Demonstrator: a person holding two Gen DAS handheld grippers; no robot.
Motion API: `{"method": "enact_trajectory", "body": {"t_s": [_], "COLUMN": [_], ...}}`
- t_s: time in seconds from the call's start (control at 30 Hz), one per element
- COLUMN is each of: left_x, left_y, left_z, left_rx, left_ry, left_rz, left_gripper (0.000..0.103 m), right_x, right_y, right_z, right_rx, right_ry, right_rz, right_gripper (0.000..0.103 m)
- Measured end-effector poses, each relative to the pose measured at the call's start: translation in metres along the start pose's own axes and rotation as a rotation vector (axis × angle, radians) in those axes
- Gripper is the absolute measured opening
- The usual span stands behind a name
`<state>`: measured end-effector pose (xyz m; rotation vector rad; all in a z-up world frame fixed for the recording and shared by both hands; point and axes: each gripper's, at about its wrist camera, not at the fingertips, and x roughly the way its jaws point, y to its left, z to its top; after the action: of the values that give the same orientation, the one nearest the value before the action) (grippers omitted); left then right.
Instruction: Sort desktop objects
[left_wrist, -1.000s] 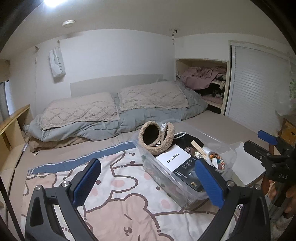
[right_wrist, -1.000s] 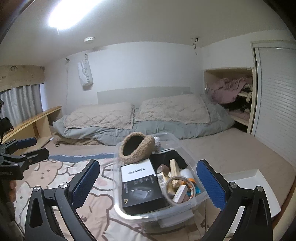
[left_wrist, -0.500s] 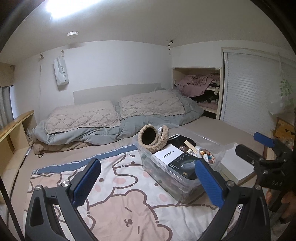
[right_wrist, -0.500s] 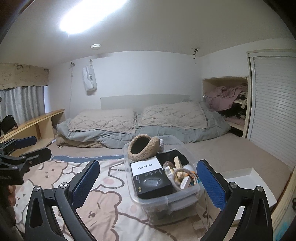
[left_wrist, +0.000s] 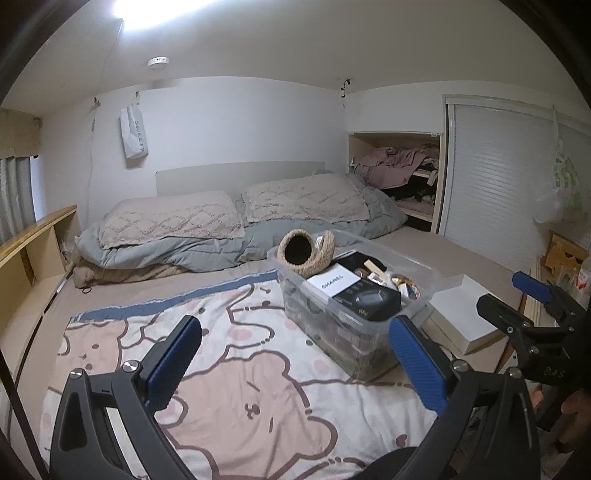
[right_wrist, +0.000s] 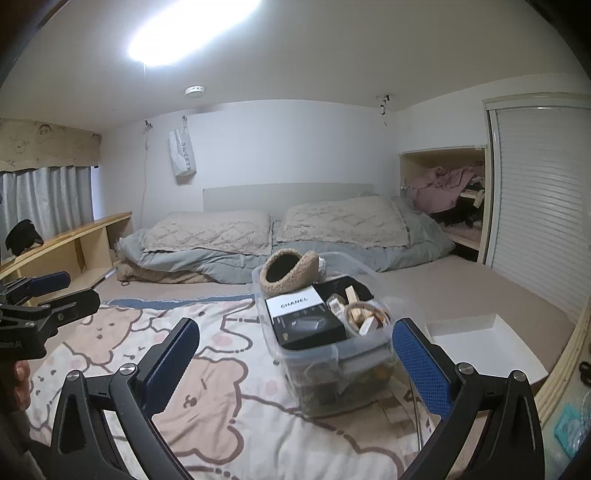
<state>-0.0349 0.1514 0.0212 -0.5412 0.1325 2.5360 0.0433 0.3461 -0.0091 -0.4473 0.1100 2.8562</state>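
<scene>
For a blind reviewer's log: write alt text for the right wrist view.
A clear plastic bin crammed with small items, a black-and-white box and a fuzzy tan pouch on top, sits on a bear-print blanket on a bed. The open right claw frames it; the left claw shows at the left edge.

Bin (right_wrist: 325, 354) on blanket (right_wrist: 207, 384), tray (right_wrist: 484, 343) right, pillows (right_wrist: 273, 225) behind
</scene>
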Motion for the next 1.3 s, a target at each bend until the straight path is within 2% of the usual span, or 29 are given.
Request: {"method": "enact_trajectory", "body": {"t_s": [0.7, 1.3], "left_x": [-0.002, 0.005], "left_y": [0.001, -0.004], "left_z": [-0.049, -0.065], "left_rx": [-0.012, -0.021], "left_ry": [0.031, 0.061], "left_rz": [0.052, 0.056], "left_gripper": [0.102, 0.102], "right_x": [-0.014, -0.018], "right_y": [0.008, 0.008], "right_z": [-0.045, -0.053], "right_rx": [-0.002, -0.005], "right_ry": [0.011, 0.012], "right_rz": [0.016, 0.009], "right_gripper": [0.103, 0.103]}}
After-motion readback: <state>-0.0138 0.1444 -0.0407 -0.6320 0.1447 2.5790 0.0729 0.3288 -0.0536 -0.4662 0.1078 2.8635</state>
